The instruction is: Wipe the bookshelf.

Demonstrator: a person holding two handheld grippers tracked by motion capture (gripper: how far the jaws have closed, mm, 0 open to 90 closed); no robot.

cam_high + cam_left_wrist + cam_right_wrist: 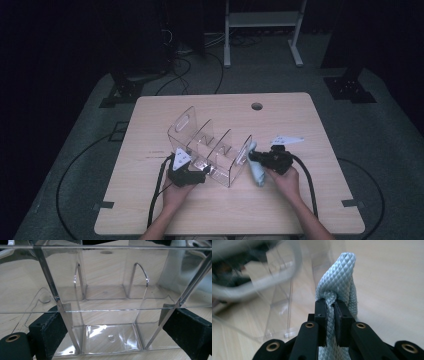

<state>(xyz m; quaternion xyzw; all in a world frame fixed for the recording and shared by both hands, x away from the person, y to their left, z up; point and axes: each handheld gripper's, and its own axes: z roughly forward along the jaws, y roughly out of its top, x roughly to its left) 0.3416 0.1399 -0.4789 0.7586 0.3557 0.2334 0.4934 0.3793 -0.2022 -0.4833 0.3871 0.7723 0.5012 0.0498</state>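
A clear acrylic organizer (pixel 210 142) with several compartments stands in the middle of the wooden table (pixel 300 205). My left gripper (pixel 201 172) holds its near left end. In the left gripper view the organizer (pixel 107 292) sits between the two black jaws of that gripper (pixel 116 315), whose pads rest against its side walls. My right gripper (pixel 252 158) is shut on a light blue waffle-weave cloth (pixel 258 174) and holds it against the organizer's right end wall. In the right gripper view the cloth (pixel 339 272) bulges out above the pinched jaws of that gripper (pixel 331 303).
A round cable hole (pixel 257 106) lies near the table's far edge. Black cables (pixel 159 192) trail from both grippers toward the near edge. A white metal frame (pixel 262 30) and dark stands sit on the floor beyond the table.
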